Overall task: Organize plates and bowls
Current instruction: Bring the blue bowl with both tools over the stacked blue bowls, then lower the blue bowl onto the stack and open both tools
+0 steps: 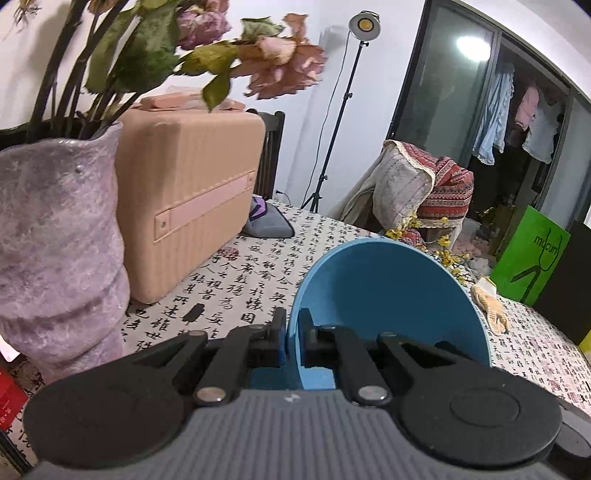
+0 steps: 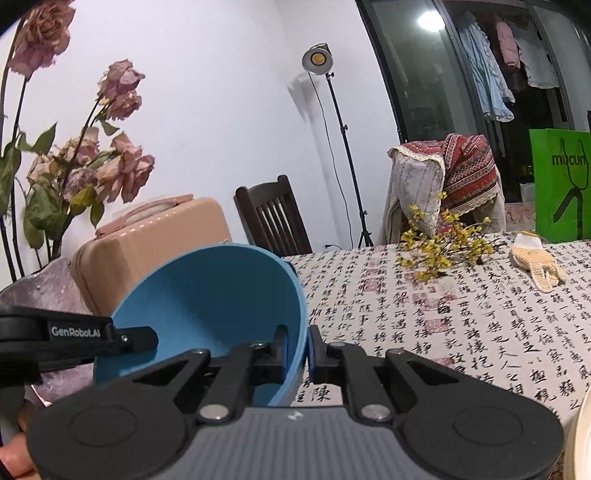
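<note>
Overhead, one blue plastic bowl [image 1: 391,295] is clamped by its rim between left gripper [image 1: 291,339] and right gripper [image 2: 297,350] above the calligraphy-printed tablecloth [image 2: 461,314]; one lilac vase [image 1: 55,240] and one pink suitcase [image 1: 188,195] are seen.

evenly lit room, studio lamp [image 1: 364,23] glowing, glass [image 1: 458,92] glare, fisheye bending edges, mild blur.

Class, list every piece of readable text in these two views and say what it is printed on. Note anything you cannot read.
"GenRobot.AI": on the left tool's black arm, seen in the right wrist view.
"mucun", last letter cut off: on the green bag.
Chinese calligraphy and red seals: on the tablecloth; single characters show, the text is too dense and warped to transcribe reliably.
</note>
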The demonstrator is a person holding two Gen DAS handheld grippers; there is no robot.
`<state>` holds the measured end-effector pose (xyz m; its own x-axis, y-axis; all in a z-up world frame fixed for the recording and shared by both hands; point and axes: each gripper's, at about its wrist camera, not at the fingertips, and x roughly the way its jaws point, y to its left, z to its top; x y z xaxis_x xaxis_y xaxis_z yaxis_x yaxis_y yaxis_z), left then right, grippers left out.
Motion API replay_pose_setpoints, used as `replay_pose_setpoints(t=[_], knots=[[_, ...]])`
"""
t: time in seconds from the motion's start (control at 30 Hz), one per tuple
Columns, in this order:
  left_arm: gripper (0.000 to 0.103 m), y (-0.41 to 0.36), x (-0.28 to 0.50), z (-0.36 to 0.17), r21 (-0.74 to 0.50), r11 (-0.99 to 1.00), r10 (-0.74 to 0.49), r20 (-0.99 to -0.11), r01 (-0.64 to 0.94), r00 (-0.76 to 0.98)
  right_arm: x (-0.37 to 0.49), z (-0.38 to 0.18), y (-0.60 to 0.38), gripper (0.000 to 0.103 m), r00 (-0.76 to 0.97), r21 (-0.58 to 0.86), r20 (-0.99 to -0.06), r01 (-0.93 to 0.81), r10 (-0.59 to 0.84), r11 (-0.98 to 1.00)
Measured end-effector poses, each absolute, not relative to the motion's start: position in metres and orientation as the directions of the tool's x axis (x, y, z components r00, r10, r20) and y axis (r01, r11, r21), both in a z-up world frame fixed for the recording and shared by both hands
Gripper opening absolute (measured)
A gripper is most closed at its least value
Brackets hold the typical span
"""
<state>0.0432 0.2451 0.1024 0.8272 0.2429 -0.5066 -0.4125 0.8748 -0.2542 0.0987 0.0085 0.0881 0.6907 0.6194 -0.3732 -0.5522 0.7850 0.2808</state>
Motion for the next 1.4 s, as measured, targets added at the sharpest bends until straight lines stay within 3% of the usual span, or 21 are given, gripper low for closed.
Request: replay_pose_setpoints(t=[1.4], knots=[[0.007,0.285,0.025,0.067,-0.271,0.855,0.194,-0.625,-0.443,0.756,0.073,0.065,0.054,0.013,0.629,0.182,-0.491,-0.602,0.603,0.777]])
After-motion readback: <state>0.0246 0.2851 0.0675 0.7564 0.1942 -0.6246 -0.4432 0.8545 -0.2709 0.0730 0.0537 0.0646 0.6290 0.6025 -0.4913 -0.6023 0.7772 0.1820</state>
